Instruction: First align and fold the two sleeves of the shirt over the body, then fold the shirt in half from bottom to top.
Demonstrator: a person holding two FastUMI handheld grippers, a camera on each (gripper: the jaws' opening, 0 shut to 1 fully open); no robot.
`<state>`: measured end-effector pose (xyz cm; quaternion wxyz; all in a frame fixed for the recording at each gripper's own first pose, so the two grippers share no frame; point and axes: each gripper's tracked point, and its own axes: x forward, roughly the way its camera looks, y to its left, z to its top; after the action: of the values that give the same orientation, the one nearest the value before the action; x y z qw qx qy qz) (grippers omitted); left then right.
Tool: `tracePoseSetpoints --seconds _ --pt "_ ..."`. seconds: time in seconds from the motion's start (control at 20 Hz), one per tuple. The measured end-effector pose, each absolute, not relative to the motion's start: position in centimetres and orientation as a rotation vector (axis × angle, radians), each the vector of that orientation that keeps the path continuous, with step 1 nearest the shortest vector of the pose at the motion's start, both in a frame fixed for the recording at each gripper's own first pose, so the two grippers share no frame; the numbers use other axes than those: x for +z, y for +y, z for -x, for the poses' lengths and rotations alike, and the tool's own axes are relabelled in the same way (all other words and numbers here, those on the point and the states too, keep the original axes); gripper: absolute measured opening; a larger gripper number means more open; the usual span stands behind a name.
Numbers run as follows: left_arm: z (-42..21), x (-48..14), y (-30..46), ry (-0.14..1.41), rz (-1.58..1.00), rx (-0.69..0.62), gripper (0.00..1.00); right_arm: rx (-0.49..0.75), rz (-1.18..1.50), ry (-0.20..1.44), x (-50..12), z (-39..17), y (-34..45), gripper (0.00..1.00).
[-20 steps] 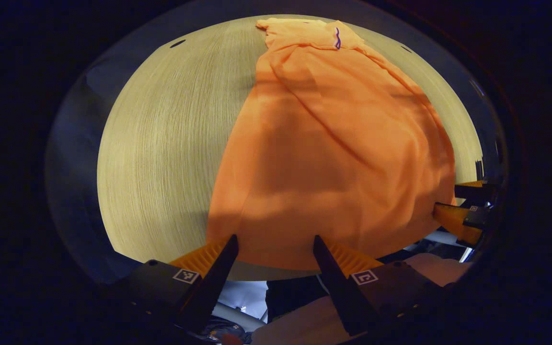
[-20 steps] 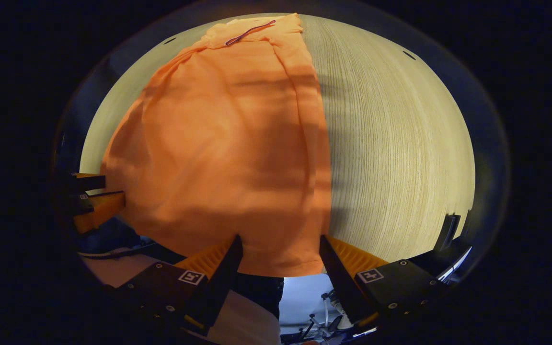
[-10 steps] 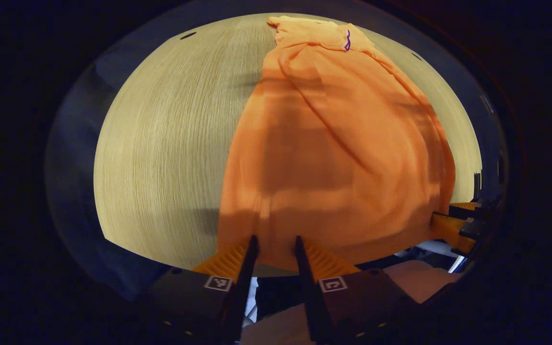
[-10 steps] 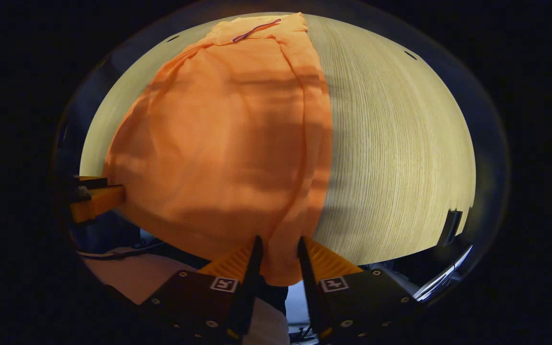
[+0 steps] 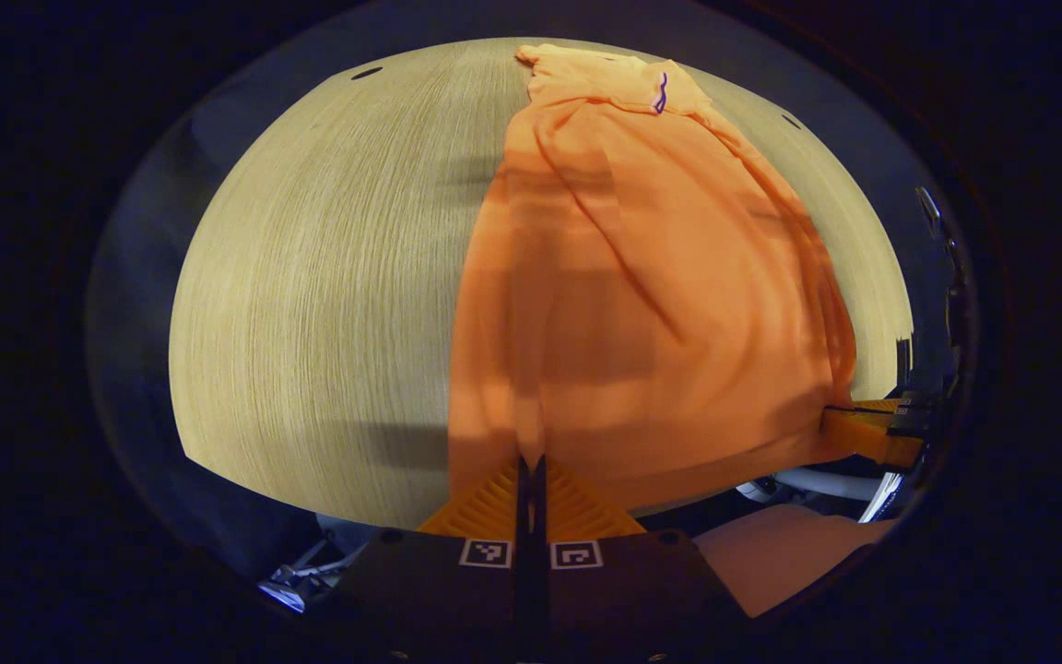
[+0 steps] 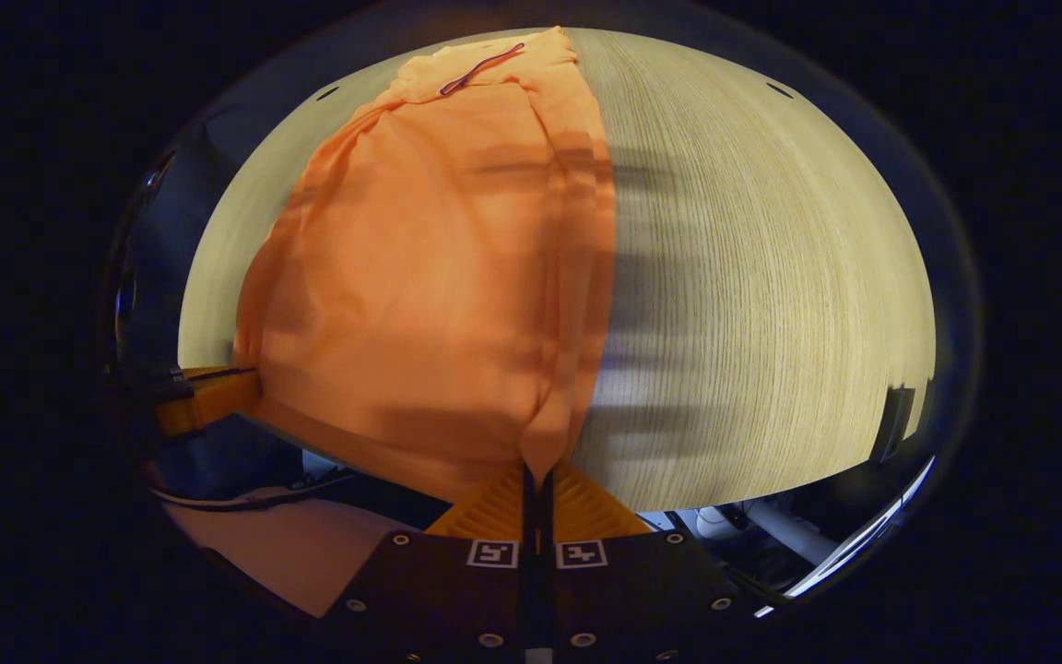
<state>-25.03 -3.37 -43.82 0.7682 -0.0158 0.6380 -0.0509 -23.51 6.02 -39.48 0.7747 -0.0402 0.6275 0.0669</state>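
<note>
Orange shirt [image 5: 651, 304] lies lengthwise on the pale wood-grain table [image 5: 310, 295], collar end far from us, bottom hem at the near table edge. In the left gripper view we see the left gripper [image 5: 531, 466] with its fingers pressed together, pinching the hem near the shirt's left corner; fabric pulls up into a ridge from the pinch. In the right gripper view the right gripper [image 6: 536, 475] is likewise clamped tight on the hem near the right corner, cloth bunched into a fold above it. We also see each gripper at the edge of the other's view, at the hem. Sleeves look already folded over the body. Thin purple mark sits near the collar [image 6: 480, 65].
</note>
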Motion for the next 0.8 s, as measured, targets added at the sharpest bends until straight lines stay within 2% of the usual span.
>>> tracePoseSetpoints --seconds 0.4,0.8 --pt "23.4 -40.0 -4.0 1.308 0.056 -0.148 0.01 0.18 0.073 1.276 -35.0 20.4 6.2 0.0" --pt "16.0 -33.9 -3.7 1.136 0.097 -0.172 0.01 0.199 0.139 1.112 -29.0 14.2 6.1 0.0"
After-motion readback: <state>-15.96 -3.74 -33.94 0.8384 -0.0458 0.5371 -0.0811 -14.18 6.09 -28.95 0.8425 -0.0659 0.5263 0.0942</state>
